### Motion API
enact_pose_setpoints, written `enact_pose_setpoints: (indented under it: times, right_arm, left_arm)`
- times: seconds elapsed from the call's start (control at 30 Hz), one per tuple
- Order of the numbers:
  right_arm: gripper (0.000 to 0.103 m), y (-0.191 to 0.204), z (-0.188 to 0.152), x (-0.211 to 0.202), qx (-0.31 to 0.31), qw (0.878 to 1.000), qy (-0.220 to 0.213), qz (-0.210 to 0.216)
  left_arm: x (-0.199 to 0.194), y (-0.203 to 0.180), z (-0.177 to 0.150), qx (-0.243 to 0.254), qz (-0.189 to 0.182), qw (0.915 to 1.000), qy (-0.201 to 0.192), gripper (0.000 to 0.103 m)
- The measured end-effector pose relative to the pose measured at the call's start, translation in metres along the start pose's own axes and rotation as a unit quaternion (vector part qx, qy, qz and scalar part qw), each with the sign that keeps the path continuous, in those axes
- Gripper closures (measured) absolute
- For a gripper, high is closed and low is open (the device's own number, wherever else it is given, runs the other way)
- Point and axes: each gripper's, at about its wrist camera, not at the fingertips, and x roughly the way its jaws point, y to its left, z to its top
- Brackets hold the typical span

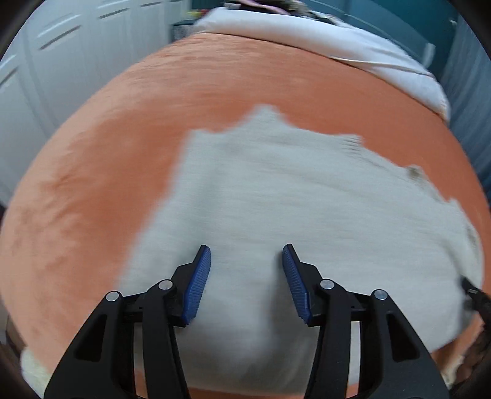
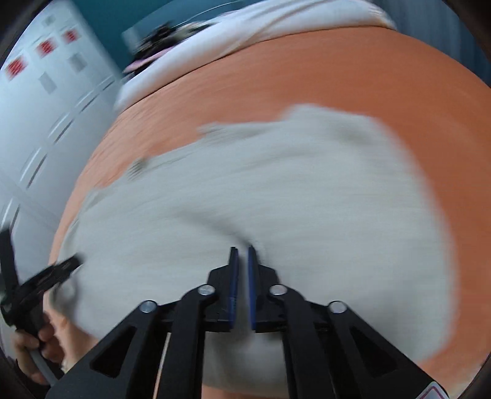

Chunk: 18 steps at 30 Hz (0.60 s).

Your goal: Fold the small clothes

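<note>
Left wrist view: left gripper point(image 1: 246, 254) nearest, blue-padded fingers point(image 1: 199, 285) wide apart, nothing between them, hovering over the near part of a pale grey knit garment point(image 1: 276, 199). Garment spread flat on an orange bedspread point(image 1: 107, 159), blurred by motion; ribbed edge toward the far right. Beyond the orange cover, a white duvet point(image 1: 353, 46) across the far end. White panelled wardrobe doors point(image 1: 61, 61) on the left, dark teal wall point(image 1: 414, 21) at the back. The right gripper's tip point(image 1: 474, 291) shows at the far right edge, at the garment's edge.

Right wrist view: right gripper point(image 2: 242, 254) nearest, fingers nearly together with a thin gap; heavy blur, cannot tell if cloth is pinched. Garment point(image 2: 291, 184) fills the middle, lying on the orange bedspread point(image 2: 368, 76). Left gripper point(image 2: 52, 273) at lower left by the garment's edge, held by a hand point(image 2: 43, 340). White duvet point(image 2: 245, 36) behind, white cupboard doors point(image 2: 46, 107) left with red blurred marks, teal wall point(image 2: 138, 12) at top.
</note>
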Motion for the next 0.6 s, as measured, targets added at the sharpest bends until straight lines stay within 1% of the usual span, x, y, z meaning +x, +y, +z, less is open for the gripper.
enact_pose_setpoints:
  times: [0.03,0.07,0.1,0.13,0.17,0.2,0.23,0.27,0.3,0.33,0.37,0.4,0.47,0.5,0.53,0.57,0.6]
  right_arm:
    - [0.103,-0.024,0.002,-0.004,0.020,1.000,-0.006,-0.015]
    - [0.103,-0.041,0.002,-0.007,0.040,0.999,-0.007,0.004]
    - [0.103,-0.051,0.004,-0.011,0.060,0.998,-0.005,-0.008]
    - [0.103,-0.052,0.008,-0.015,0.061,0.998,-0.007,-0.012]
    - [0.100,-0.046,0.014,-0.019,0.058,0.998,-0.016,-0.008]
    - [0.090,-0.038,0.023,-0.024,0.051,0.998,-0.031,-0.001]
    - [0.086,-0.026,0.032,-0.026,0.042,0.998,-0.044,0.000]
    - [0.079,-0.017,0.038,-0.029,0.033,0.998,-0.053,0.003]
    - [0.068,-0.006,0.052,-0.027,0.020,0.998,-0.061,0.008]
    - [0.060,0.008,0.066,-0.019,0.007,0.998,-0.064,0.007]
    - [0.052,0.022,0.074,-0.012,-0.003,0.998,-0.063,0.002]
    - [0.050,0.030,0.083,0.002,-0.017,0.998,-0.058,-0.008]
    - [0.050,0.034,0.095,0.035,-0.036,0.999,-0.023,-0.031]
    - [0.068,0.033,0.098,0.053,-0.041,0.998,0.003,-0.044]
    - [0.090,0.032,0.099,0.061,-0.041,0.998,0.017,-0.041]
    - [0.096,0.028,0.099,0.053,-0.032,0.999,0.007,-0.027]
    - [0.097,0.026,0.102,0.035,-0.020,0.999,-0.035,0.003]
  left_arm:
    - [0.002,0.020,-0.001,-0.016,0.000,0.9999,0.000,0.057]
    - [0.005,0.032,-0.001,-0.033,-0.008,0.9994,0.002,0.057]
    - [0.007,0.040,-0.001,-0.048,-0.023,0.9986,0.005,0.056]
    - [0.007,0.040,0.000,-0.054,-0.026,0.9982,0.004,0.057]
    - [0.004,0.036,0.005,-0.053,-0.020,0.9984,-0.001,0.057]
    - [0.000,0.030,0.010,-0.051,-0.020,0.9985,-0.006,0.056]
    - [-0.003,0.023,0.014,-0.050,-0.024,0.9984,-0.013,0.051]
    - [-0.005,0.014,0.024,-0.049,-0.028,0.9981,-0.023,0.047]
    - [-0.007,0.008,0.031,-0.048,-0.025,0.9981,-0.031,0.041]
    - [-0.005,0.004,0.039,-0.045,-0.018,0.9982,-0.034,0.038]
    - [0.000,0.000,0.047,-0.041,-0.017,0.9985,-0.033,0.038]
    - [0.008,-0.006,0.057,-0.035,-0.015,0.9988,-0.030,0.038]
    - [0.030,-0.010,0.068,-0.032,0.003,0.9994,-0.010,0.039]
    - [0.041,-0.009,0.071,-0.033,0.009,0.9994,0.001,0.041]
    - [0.048,-0.008,0.073,-0.035,0.012,0.9993,0.008,0.043]
    - [0.052,-0.004,0.075,-0.038,0.010,0.9992,0.008,0.045]
    - [0.053,-0.001,0.076,-0.042,0.008,0.9991,0.007,0.048]
